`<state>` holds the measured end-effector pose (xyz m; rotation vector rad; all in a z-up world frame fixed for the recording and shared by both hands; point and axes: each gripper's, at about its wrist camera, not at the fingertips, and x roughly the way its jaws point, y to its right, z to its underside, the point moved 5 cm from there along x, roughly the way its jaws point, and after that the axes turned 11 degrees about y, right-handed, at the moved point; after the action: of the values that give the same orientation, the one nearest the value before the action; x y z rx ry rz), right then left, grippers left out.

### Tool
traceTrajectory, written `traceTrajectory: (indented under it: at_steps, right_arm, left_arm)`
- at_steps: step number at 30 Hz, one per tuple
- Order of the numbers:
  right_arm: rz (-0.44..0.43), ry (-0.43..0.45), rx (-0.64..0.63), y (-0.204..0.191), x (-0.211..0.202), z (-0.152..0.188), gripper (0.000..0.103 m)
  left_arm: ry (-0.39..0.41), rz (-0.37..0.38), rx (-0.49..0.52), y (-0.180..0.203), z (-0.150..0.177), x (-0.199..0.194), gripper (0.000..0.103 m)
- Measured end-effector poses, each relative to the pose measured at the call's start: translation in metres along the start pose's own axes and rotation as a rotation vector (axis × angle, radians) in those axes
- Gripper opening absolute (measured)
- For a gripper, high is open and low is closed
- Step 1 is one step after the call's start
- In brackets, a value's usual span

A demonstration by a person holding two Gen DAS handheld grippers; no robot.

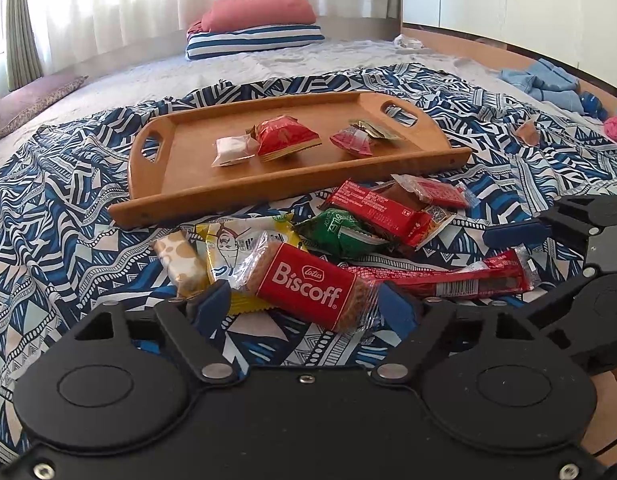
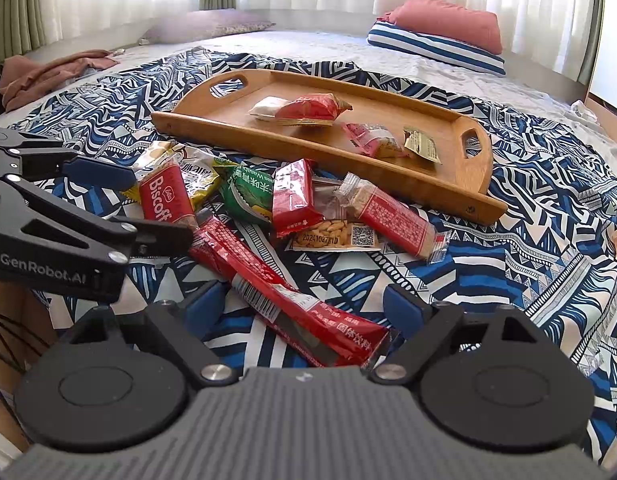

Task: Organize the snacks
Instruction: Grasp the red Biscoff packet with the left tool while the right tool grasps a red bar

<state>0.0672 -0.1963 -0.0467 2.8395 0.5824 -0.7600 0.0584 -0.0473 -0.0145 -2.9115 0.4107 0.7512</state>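
We are working over a bed (image 1: 348,60) covered by a blue-and-white patterned cloth (image 1: 68,200). A wooden tray (image 1: 292,184) is lying on the cloth toward the middle of the bed, already carrying a white-wrapped sweet (image 1: 233,151), a red wafer pack (image 1: 286,140), a pink packet (image 1: 354,142) and a small gold sachet (image 1: 374,130).

The remaining snacks are sitting in a loose heap on the cloth just beside the tray's near rail, toward the foot edge of the bed. We are holding our left gripper (image 1: 304,304) over a Biscoff biscuit (image 1: 308,284); its jaws are standing wide, with the biscuit between the blue pads (image 1: 214,300), and we cannot tell if they are touching it. A yellow packet (image 1: 244,248), a green pea packet (image 1: 340,236) and a nougat bar (image 1: 180,264) are lying close around it.

Our right gripper (image 2: 304,304) is hovering with jaws wide over a long red stick pack (image 2: 292,300), not pinching it. A red-labelled bar (image 2: 392,220) and a peanut packet (image 2: 332,236) are lying beyond it.
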Motion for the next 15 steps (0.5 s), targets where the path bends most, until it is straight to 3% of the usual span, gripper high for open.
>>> traceTrajectory:
  at_steps: [4, 6, 8, 10, 15]
  right_arm:
    - [0.0, 0.0, 0.004, -0.0004, 0.0011, -0.0001, 0.093]
    - [0.0, 0.001, 0.005, -0.0006, 0.0013, 0.0001, 0.093]
    - [-0.001, 0.003, 0.008, -0.0008, 0.0007, 0.0, 0.088]
    - [0.001, 0.015, 0.03, -0.0001, -0.0012, -0.0011, 0.075]
    - [-0.008, 0.03, 0.064, -0.0003, -0.0038, -0.0025, 0.065]
  left_arm:
    - [-0.002, -0.003, -0.035, 0.0016, -0.0025, 0.0069, 0.081]
    - [-0.006, 0.002, -0.054, 0.0023, -0.0031, 0.0093, 0.074]
    - [-0.005, 0.011, -0.066, 0.0031, -0.004, 0.0097, 0.057]
    - [-0.012, 0.028, -0.075, 0.0045, -0.0049, 0.0096, 0.037]
    - [-0.012, 0.019, -0.076, 0.0045, -0.0059, 0.0069, 0.028]
